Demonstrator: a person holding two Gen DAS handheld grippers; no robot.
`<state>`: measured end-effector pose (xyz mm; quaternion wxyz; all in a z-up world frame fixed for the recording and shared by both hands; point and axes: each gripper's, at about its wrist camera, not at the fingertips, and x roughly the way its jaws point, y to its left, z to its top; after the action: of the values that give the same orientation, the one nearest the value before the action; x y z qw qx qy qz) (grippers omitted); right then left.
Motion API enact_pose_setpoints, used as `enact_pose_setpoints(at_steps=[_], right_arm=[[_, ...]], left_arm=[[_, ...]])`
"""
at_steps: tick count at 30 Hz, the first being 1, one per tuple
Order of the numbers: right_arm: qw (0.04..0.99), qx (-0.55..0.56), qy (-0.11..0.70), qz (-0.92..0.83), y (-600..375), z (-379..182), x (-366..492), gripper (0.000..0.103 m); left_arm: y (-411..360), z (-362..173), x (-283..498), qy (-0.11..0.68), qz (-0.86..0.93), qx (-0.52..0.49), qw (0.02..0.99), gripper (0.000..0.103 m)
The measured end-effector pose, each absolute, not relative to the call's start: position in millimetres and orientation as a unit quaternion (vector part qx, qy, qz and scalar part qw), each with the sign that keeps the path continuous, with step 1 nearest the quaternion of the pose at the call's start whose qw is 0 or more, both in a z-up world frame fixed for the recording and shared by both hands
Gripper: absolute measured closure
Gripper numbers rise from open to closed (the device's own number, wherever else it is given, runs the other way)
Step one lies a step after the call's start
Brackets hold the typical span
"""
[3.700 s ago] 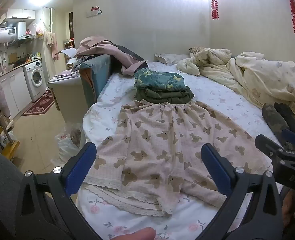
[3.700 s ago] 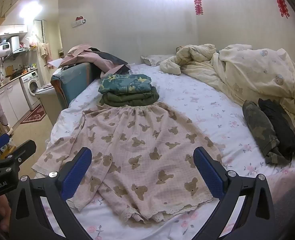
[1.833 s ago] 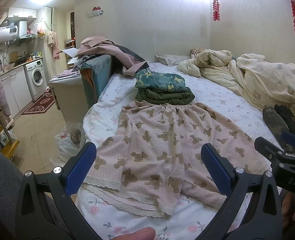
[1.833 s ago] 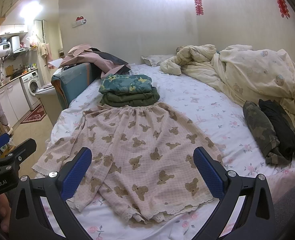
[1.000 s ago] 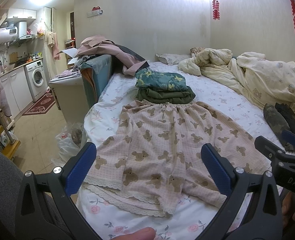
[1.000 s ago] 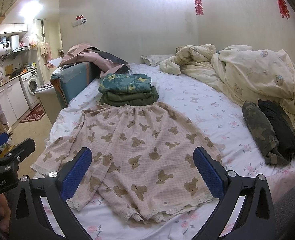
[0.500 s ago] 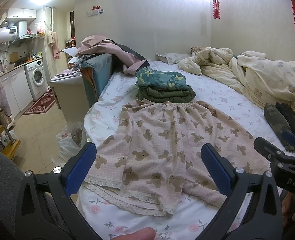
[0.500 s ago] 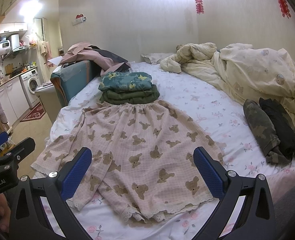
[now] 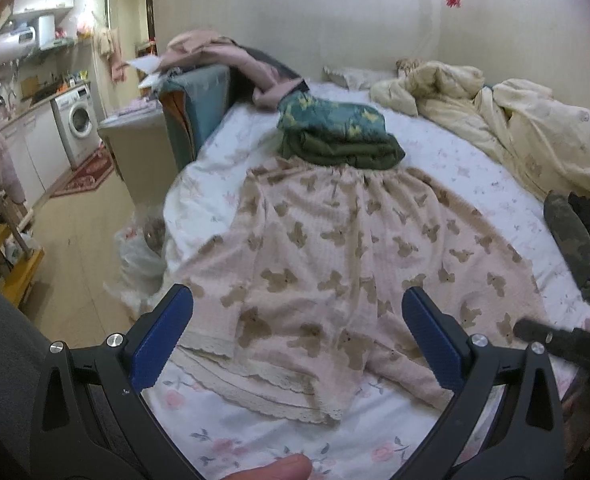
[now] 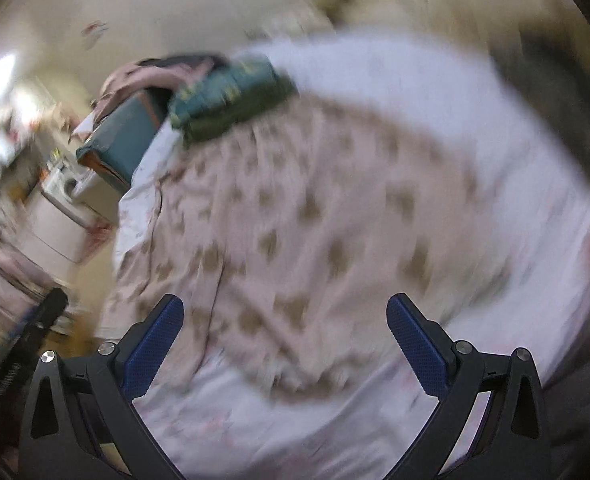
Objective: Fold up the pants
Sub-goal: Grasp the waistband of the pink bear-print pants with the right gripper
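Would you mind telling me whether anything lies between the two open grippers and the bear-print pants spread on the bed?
Nothing visible does. The bear-print pants lie flat directly ahead of the left gripper and right gripper, both open. The folded clothes stack sits beyond the waistband, out of the way.

Blurred pants (image 10: 315, 208) beyond gaping right gripper (image 10: 285, 332)

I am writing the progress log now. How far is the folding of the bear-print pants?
Done: the bear-print pants lie spread flat on the bed, below a folded stack. In hand: nothing; left gripper and right gripper are open above the hems. Left: every fold.
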<state>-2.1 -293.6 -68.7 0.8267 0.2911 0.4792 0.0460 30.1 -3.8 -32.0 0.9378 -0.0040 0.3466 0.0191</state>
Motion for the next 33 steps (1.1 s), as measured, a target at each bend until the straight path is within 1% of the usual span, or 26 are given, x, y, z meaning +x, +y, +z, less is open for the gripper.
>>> enact_pose_setpoints(at_steps=[4, 8, 11, 13, 15, 18, 23, 27, 28, 29, 30, 31, 32, 33], right_arm=[[0.772, 0.361, 0.523, 0.020, -325, -109, -11, 0.013], [0.748, 0.403, 0.526, -0.021, -362, -122, -14, 0.014], [0.735, 0.433, 0.520, -0.042, -383, -131, -10, 0.021], [0.745, 0.412, 0.521, -0.057, -390, -133, 0, 0.024], [0.749, 0.400, 0.523, -0.076, -395, -136, 11, 0.024], [0.752, 0.404, 0.510, -0.107, -405, -139, 22, 0.024], [0.771, 0.389, 0.480, -0.156, -424, -136, 25, 0.028], [0.764, 0.412, 0.470, -0.160, -434, -137, 26, 0.029], [0.765, 0.413, 0.470, -0.153, -434, -137, 27, 0.037], [0.765, 0.419, 0.467, -0.145, -433, -138, 27, 0.053], [0.764, 0.419, 0.470, -0.138, -431, -139, 28, 0.062], [0.764, 0.413, 0.477, -0.132, -428, -139, 31, 0.080], [0.766, 0.410, 0.479, -0.128, -425, -139, 32, 0.091], [0.770, 0.410, 0.474, -0.122, -424, -136, 32, 0.095]], left_arm=[[-17, -34, 43, 0.361, 0.008, 0.016, 0.932, 0.000], [-28, -34, 57, 0.377, 0.000, 0.022, 0.926, 0.000], [-37, -36, 68, 0.387, -0.005, 0.017, 0.922, 0.000], [-42, -38, 72, 0.394, -0.007, 0.024, 0.919, 0.000], [-45, -40, 77, 0.399, -0.006, 0.033, 0.916, 0.000], [-48, -38, 89, 0.402, 0.006, 0.046, 0.914, 0.000], [-55, -32, 110, 0.414, 0.013, 0.046, 0.909, 0.000], [-65, -25, 131, 0.412, 0.015, 0.064, 0.909, 0.000], [-67, -22, 138, 0.414, 0.014, 0.067, 0.908, 0.000], [-70, -19, 146, 0.416, 0.012, 0.070, 0.906, 0.000], [-72, -17, 152, 0.420, 0.012, 0.072, 0.905, 0.000], [-74, -14, 160, 0.422, 0.012, 0.074, 0.903, 0.000], [-77, -12, 167, 0.424, 0.011, 0.078, 0.902, 0.000], [-81, -9, 175, 0.427, 0.007, 0.082, 0.900, 0.000]])
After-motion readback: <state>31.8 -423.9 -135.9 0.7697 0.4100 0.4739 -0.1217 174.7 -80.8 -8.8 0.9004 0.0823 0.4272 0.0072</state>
